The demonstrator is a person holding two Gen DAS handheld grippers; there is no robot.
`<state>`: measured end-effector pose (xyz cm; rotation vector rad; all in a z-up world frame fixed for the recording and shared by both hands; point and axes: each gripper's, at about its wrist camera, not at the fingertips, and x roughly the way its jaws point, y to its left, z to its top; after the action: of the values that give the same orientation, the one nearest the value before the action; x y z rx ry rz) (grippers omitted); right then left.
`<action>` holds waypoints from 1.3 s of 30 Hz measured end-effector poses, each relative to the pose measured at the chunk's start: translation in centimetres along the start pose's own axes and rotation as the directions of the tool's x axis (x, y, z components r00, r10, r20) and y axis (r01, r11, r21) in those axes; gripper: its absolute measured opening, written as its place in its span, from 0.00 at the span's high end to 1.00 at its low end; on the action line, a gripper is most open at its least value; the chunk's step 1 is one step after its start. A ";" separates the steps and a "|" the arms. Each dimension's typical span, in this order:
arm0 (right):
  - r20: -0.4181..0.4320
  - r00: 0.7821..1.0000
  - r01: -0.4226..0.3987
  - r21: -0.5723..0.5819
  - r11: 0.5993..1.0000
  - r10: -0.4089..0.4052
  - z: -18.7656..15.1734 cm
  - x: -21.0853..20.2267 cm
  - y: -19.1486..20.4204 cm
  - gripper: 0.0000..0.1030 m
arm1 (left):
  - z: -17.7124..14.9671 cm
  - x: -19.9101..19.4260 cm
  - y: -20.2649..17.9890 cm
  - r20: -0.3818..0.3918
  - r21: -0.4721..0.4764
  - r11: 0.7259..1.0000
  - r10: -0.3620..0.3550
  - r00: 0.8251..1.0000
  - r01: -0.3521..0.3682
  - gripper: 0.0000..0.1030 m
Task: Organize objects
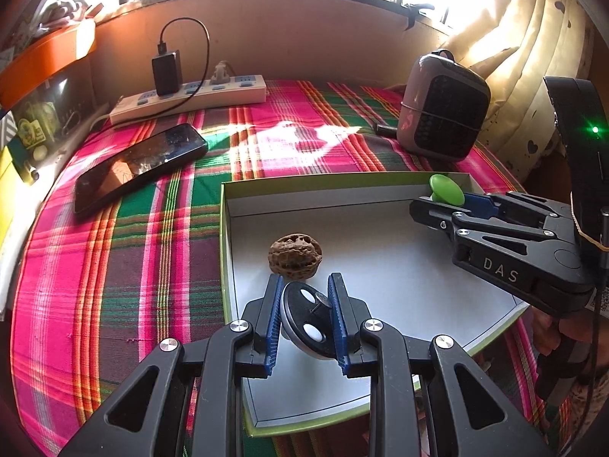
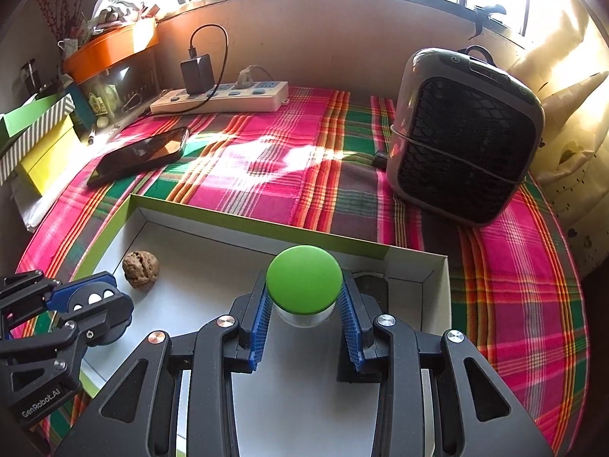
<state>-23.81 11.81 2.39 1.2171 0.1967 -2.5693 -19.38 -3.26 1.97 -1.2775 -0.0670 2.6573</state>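
Hovering above the box (image 1: 228, 228), the left hand-held gripper (image 1: 304, 297) pinches a black disc (image 1: 304, 316) near the walnut (image 1: 295, 261); the right hand-held gripper (image 2: 304, 304) pinches a green-lidded jar (image 2: 303, 285).

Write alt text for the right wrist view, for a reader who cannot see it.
The right gripper grips a small clear jar with a round green lid over a shallow white box with green sides. A walnut lies in the box, and the left gripper at the left edge holds a black disc.
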 end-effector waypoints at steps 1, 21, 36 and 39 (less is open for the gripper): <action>-0.002 1.000 0.002 -0.001 1.000 -0.002 0.0 0.1 0.0 0.66 | 0.0 0.0 0.0 0.002 0.002 1.000 -0.001 1.000 0.001 0.79; -0.028 0.999 0.034 -0.031 0.999 -0.035 0.4 1.2 0.6 0.65 | 0.4 0.8 -0.3 -0.006 0.016 1.000 -0.015 1.000 0.015 0.79; -0.036 0.998 0.044 -0.029 0.999 -0.045 0.4 1.4 0.6 0.65 | 0.3 0.8 -0.2 -0.008 0.014 1.000 -0.020 1.000 0.020 0.78; -0.036 0.998 0.042 -0.027 0.999 -0.043 0.4 1.4 0.6 0.63 | 0.4 0.8 -0.2 -0.009 0.015 1.000 -0.019 1.000 0.019 0.78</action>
<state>-24.73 10.90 1.54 1.2643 0.2662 -2.5732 -20.15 -2.84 1.59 -1.2768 -0.0574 2.6308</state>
